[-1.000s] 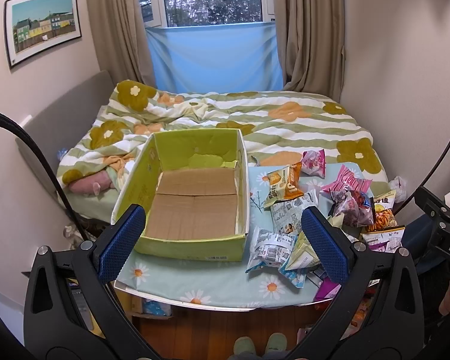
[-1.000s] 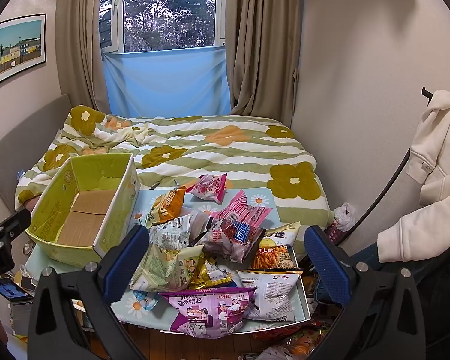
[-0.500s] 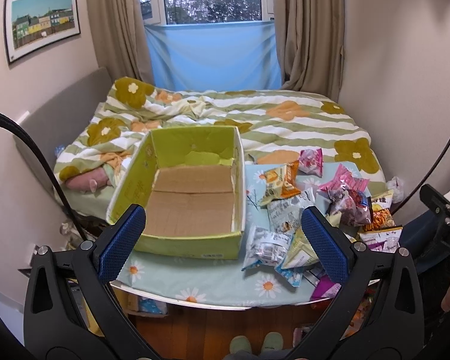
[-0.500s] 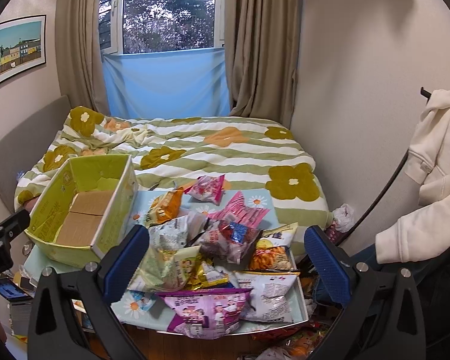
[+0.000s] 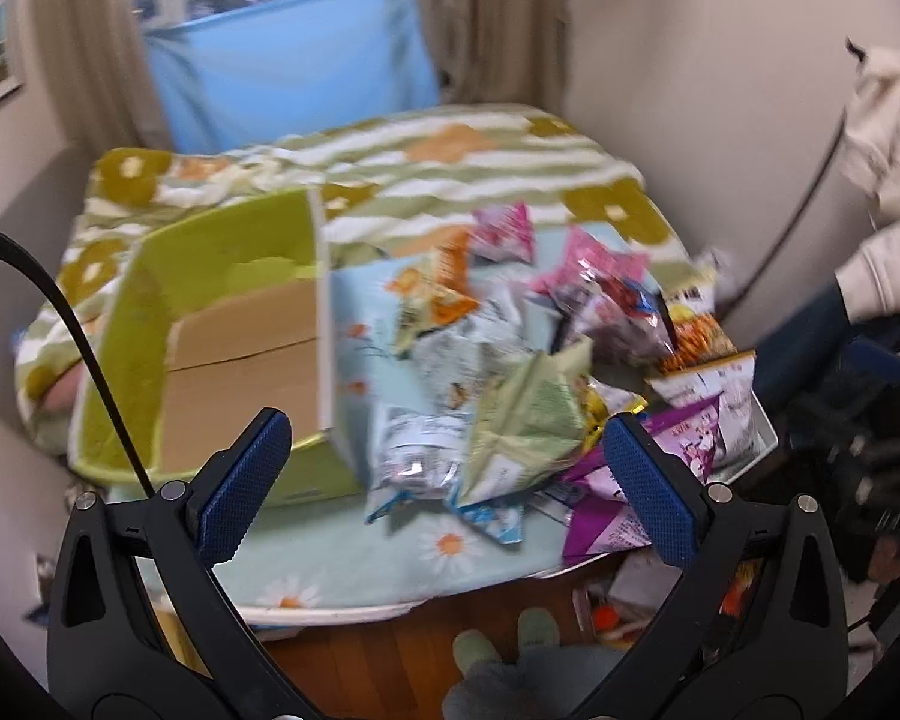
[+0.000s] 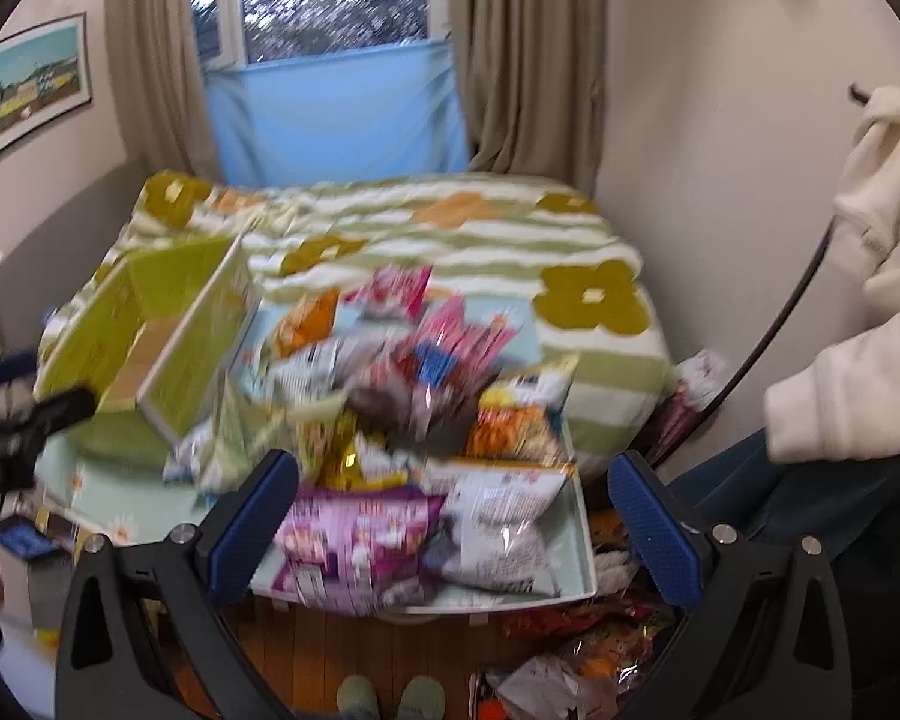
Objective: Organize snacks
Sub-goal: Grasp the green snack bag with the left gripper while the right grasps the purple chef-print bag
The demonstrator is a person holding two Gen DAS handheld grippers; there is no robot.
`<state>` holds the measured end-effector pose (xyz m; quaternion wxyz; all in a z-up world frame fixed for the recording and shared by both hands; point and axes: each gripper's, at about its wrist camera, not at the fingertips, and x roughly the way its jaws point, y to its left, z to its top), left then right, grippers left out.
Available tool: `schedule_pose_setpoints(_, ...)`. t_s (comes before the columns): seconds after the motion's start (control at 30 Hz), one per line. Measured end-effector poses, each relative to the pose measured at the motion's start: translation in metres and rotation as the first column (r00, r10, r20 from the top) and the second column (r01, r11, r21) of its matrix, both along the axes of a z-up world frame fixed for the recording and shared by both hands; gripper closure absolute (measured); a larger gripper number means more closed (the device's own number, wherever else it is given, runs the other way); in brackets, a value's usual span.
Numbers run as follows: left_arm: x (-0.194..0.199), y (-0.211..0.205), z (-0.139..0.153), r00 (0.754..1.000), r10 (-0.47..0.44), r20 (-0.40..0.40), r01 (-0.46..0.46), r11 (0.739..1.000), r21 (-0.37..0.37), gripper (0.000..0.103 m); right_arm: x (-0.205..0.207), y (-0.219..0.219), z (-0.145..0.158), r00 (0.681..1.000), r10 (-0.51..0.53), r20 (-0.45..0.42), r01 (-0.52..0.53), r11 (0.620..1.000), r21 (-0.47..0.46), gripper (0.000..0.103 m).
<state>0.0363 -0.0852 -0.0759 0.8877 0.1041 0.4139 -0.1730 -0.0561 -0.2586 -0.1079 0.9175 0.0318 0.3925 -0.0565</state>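
Note:
A pile of snack bags (image 5: 510, 354) lies on the right half of a small table with a daisy cloth (image 5: 354, 546). An empty green cardboard box (image 5: 234, 342) stands on the left half; it also shows in the right wrist view (image 6: 168, 336). My left gripper (image 5: 444, 474) is open and empty, above the near table edge, facing a pale green bag (image 5: 528, 420) and a silver bag (image 5: 414, 450). My right gripper (image 6: 450, 522) is open and empty, over a purple bag (image 6: 354, 534) and a white bag (image 6: 504, 516) at the table's near right. Both views are motion-blurred.
A bed with a green flower quilt (image 6: 450, 228) lies behind the table. A wall is at the right, with a cream jacket (image 6: 870, 300) hanging. More snack bags lie on the wood floor (image 6: 570, 660) under the table. Slippered feet (image 6: 384, 696) stand at the near edge.
Both grippers have swung: the left one to the right toward the snack pile, the right one forward and down toward the near bags. Both stay open. Nothing on the table has moved.

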Motion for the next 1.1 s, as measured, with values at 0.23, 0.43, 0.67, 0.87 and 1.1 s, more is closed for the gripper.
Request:
schedule_pose_setpoints(0.23, 0.031, -0.037, -0.042, 0.990, -0.116, -0.083, 0.119, 0.992, 0.031, 0.001, 0.007, 0.018, -0.058, 0.991, 0.099, -0.088, -0.093, 0.993, 0.067, 0.000)
schedule_pose_setpoints(0.43, 0.048, -0.056, -0.080, 0.968, -0.171, -0.183, 0.184, 0.981, 0.057, 0.001, 0.015, 0.037, -0.091, 0.982, 0.149, -0.119, -0.137, 0.985, 0.108, 0.000)
schedule_pose_setpoints(0.67, 0.057, -0.067, -0.111, 0.941, -0.208, -0.268, 0.235, 0.969, 0.074, 0.024, 0.028, 0.040, -0.114, 0.977, 0.168, -0.131, -0.150, 0.979, 0.135, 0.001)
schedule_pose_setpoints(0.87, 0.060, -0.066, -0.114, 0.934, -0.217, -0.285, 0.238, 0.970, 0.042, 0.034, 0.037, 0.040, -0.121, 0.973, 0.182, -0.142, -0.162, 0.976, 0.143, 0.011)
schedule_pose_setpoints(1.1, 0.055, -0.065, -0.110, 0.934, -0.229, -0.274, 0.251, 0.967, 0.049, 0.046, 0.042, 0.040, -0.126, 0.968, 0.199, -0.154, -0.177, 0.973, 0.146, 0.025)
